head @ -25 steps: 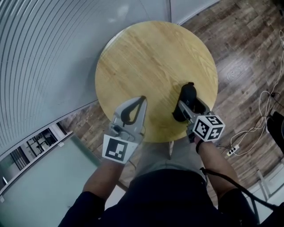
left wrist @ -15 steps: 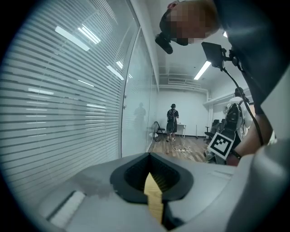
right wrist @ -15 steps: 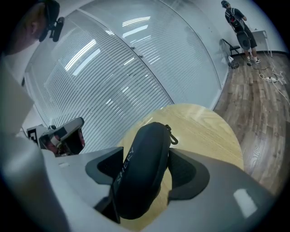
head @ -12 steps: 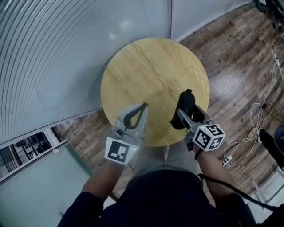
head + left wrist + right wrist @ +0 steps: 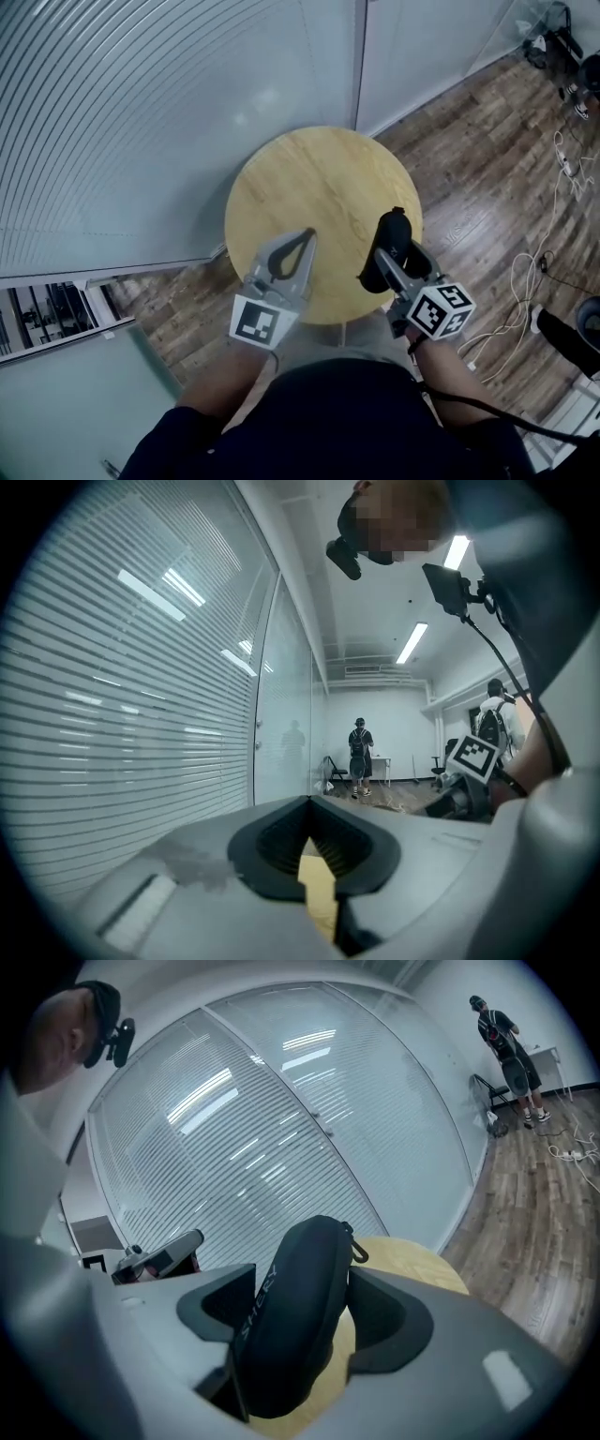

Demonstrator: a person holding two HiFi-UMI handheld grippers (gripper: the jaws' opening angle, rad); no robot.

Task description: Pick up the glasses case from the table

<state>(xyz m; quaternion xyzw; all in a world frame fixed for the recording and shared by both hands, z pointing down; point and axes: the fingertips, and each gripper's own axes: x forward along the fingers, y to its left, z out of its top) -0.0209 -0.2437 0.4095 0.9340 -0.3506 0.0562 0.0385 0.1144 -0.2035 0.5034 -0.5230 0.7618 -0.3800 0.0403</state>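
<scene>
While the head view looks steeply down, it shows the right hand-held gripper over the near edge of the round wooden table. Its jaws are clamped across the black glasses case, whose far end sticks out past the tips. The left hand-held gripper hangs beside it over the same edge, well apart from the case, probably kept aside because one grip is enough. From the left gripper view, its jaws are pressed together with nothing between them, and only a sliver of tabletop shows through the gap. From the right gripper view, both pads press on the long sides of the case, a hold across its narrow width that likely stops the rounded shell from rolling out. The table lies below, so the case seems lifted clear of it.
</scene>
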